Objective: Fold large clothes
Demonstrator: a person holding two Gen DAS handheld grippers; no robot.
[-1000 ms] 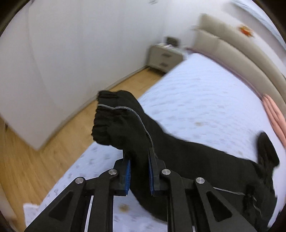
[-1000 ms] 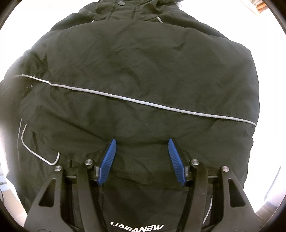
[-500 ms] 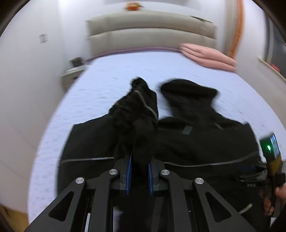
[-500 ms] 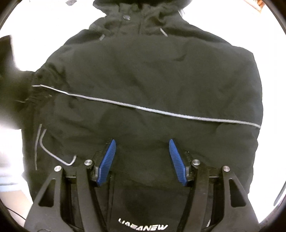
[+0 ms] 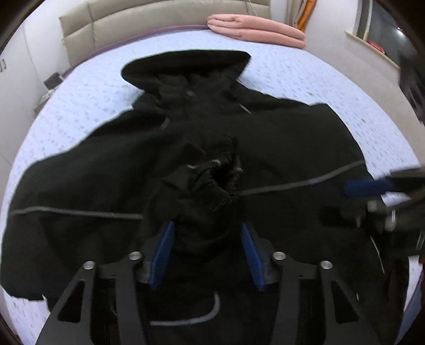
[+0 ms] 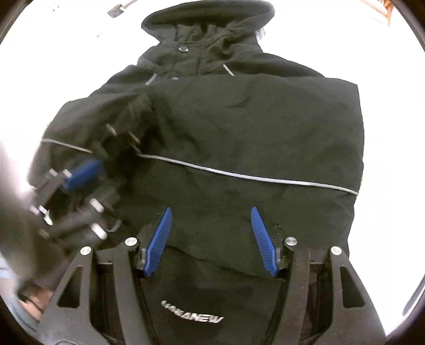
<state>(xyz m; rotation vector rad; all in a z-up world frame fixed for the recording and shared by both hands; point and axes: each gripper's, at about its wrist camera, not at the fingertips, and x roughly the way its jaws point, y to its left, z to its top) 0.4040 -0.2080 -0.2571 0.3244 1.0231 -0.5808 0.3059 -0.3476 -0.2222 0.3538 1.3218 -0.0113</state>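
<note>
1. Black jacket (image 5: 279, 138) is lying spread flat on the bed (image 5: 79, 100), hood toward the headboard (image 5: 127, 24).
2. Sleeve cuff (image 5: 202, 185) is sitting bunched on the jacket's middle, between the left tongs (image 5: 205, 248), whose jaws are opening, pads off the cloth.
3. Right tongs (image 6: 209, 240) are hovering spread over the lower hem, pinching nothing.
4. Pink blanket (image 5: 255, 27) is lying folded by the headboard.
</note>
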